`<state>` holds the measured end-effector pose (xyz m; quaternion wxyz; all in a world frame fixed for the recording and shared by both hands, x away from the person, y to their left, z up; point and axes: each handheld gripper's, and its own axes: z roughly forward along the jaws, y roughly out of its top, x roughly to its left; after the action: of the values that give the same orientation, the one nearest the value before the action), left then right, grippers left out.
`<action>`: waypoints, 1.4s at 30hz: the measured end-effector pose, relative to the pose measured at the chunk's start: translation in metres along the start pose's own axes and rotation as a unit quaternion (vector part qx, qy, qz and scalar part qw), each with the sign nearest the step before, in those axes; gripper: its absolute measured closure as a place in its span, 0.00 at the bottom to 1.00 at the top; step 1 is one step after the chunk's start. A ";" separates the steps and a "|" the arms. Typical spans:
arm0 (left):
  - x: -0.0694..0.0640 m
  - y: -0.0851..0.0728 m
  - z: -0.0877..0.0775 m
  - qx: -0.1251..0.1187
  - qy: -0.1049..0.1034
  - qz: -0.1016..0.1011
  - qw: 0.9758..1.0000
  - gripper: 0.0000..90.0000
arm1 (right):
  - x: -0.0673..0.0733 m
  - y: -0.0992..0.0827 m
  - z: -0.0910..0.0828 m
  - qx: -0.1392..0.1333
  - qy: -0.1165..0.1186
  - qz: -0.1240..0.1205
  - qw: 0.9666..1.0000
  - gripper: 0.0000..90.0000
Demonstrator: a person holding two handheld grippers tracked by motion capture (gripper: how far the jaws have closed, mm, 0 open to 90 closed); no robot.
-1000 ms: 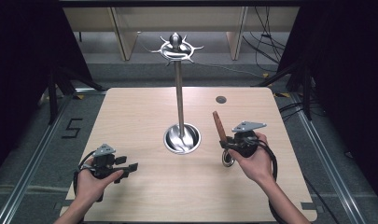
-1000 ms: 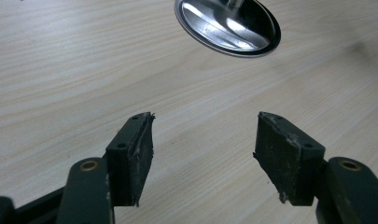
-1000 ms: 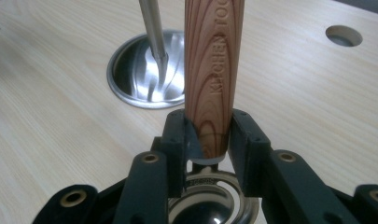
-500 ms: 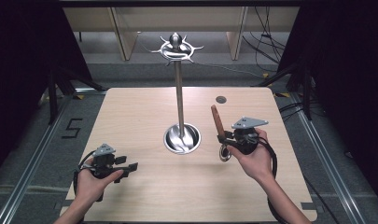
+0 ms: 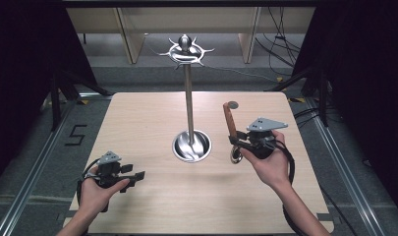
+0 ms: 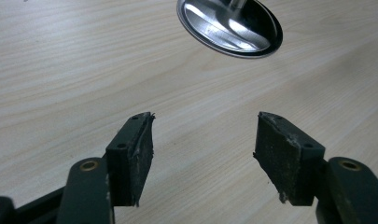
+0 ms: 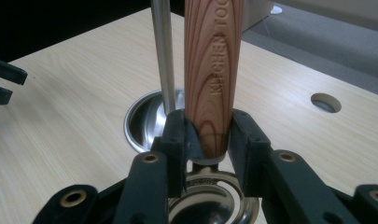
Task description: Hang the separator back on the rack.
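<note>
A kitchen tool with a brown wooden handle (image 5: 231, 120) and a round metal head (image 5: 236, 155) stands upright, handle up, right of the stand. My right gripper (image 5: 234, 142) is shut on the handle's lower end, which the right gripper view shows as handle (image 7: 212, 70) clamped between both pads, with the metal head (image 7: 210, 200) below the jaws. The steel stand has a thin pole (image 5: 188, 103), a ring of hooks (image 5: 185, 49) at its top and a round dished base (image 5: 191, 146). My left gripper (image 5: 137, 176) rests at the front left, open (image 6: 203, 154) and holding nothing.
The wooden table (image 5: 152, 113) has a small round hole (image 5: 233, 104) at the back right, just behind the tool's handle tip. The stand's base (image 6: 229, 25) lies ahead of the left jaws. Dark curtains and metal rails flank the table.
The right hand has lifted the tool a little higher above the table, still upright. The left hand and its gripper have stayed where they were.
</note>
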<state>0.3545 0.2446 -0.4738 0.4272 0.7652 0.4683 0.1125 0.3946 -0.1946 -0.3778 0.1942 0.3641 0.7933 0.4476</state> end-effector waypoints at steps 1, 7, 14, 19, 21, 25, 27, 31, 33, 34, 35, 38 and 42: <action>0.000 0.000 0.000 0.000 0.000 0.000 1.000 0.40 | -0.001 0.001 0.000 -0.002 -0.003 -0.006 1.000 0.78; 0.001 0.000 0.000 0.004 0.004 0.006 1.000 0.40 | 0.002 0.009 -0.003 -0.009 0.003 -0.007 1.000 0.78; 0.001 0.000 -0.001 0.004 0.005 0.005 1.000 0.40 | 0.005 0.020 -0.006 -0.023 0.004 -0.016 1.000 0.78; 0.001 0.000 -0.001 0.006 0.005 0.006 1.000 0.40 | 0.005 0.026 -0.007 -0.031 0.002 -0.019 0.999 0.78; 0.001 0.000 0.000 0.005 0.004 0.006 1.000 0.40 | 0.005 0.028 -0.007 -0.038 0.000 -0.022 0.999 0.78; 0.001 0.000 0.000 0.006 0.004 0.005 1.000 0.40 | 0.007 0.033 -0.008 -0.045 0.000 -0.018 0.999 0.78; 0.001 0.000 0.000 0.005 0.004 0.006 1.000 0.40 | 0.007 0.035 -0.009 -0.039 0.004 -0.021 0.999 0.78; 0.001 0.000 -0.001 0.006 0.005 0.005 1.000 0.40 | 0.008 0.040 -0.010 -0.044 0.003 -0.026 0.999 0.78; 0.001 0.000 -0.001 0.007 0.005 0.005 1.000 0.40 | 0.008 0.043 -0.010 -0.047 0.003 -0.031 0.998 0.78; 0.001 0.000 -0.001 0.007 0.005 0.005 1.000 0.40 | 0.009 0.045 -0.009 -0.056 -0.002 -0.030 0.998 0.78; 0.001 0.000 -0.001 0.007 0.005 0.005 1.000 0.40 | 0.009 0.045 -0.009 -0.056 -0.002 -0.030 0.998 0.78; 0.001 0.000 -0.001 0.006 0.005 0.005 1.000 0.40 | 0.008 0.051 -0.010 -0.054 0.003 -0.040 0.998 0.78; 0.001 0.000 -0.001 0.006 0.005 0.005 1.000 0.40 | 0.009 0.055 -0.009 -0.057 0.005 -0.041 0.998 0.78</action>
<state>0.3545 0.2461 -0.4735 0.4197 0.7695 0.4674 0.1155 0.4052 -0.1746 -0.3264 0.2287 0.3176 0.7816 0.4859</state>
